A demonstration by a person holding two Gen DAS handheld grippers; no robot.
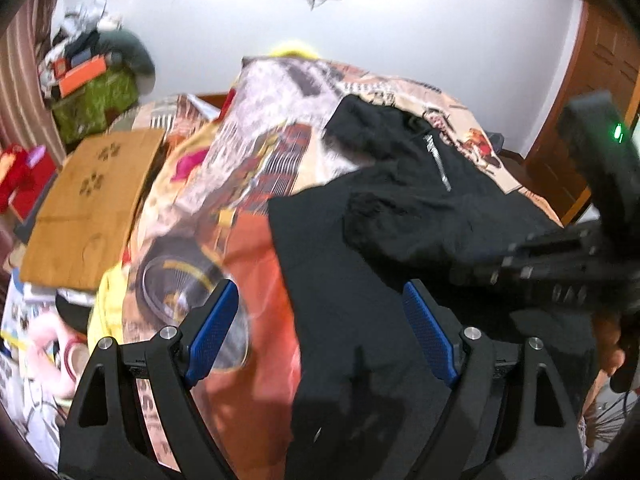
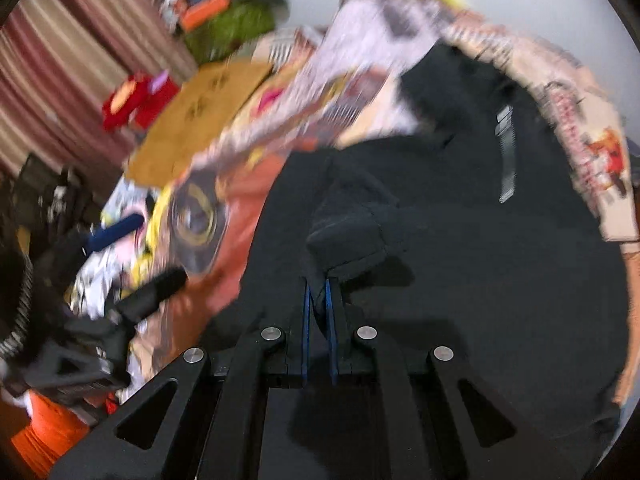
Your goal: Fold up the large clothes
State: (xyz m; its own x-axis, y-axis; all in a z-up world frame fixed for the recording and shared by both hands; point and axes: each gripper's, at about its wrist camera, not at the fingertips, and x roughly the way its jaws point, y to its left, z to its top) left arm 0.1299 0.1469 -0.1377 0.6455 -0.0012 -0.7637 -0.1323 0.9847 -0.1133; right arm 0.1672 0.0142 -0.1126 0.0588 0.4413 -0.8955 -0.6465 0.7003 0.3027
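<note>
Black zip jacket (image 1: 400, 216) spread on printed bedspread (image 1: 248, 248), collar and zipper (image 1: 438, 160) at far end, hem toward both tools. Long axis running straight away from the cameras, near-to-far.

Right gripper (image 2: 318, 312): jaws nearly closed, pinching a bunched fold of black fabric, probably a sleeve or side edge, lifted off the body of the jacket. Pinched fold (image 2: 348, 232) directly ahead of fingertips, rest of garment flat beyond and to the right. Motion blur heavy, exact seam unreadable.

Left gripper (image 1: 316, 320): spread wide, holding nothing. Jacket's left edge right between the pads (image 1: 212, 332), one pad over orange bedspread, other over black cloth. Above or touching: cannot tell.

Judgement: key relation is the fold line along the long axis. Right nearer the lifted part, so right to carry it across; left placed to pin or grab the near-left hem.

Cardboard sheet (image 1: 92, 200) well off to the left, clear of the fold path.
</note>
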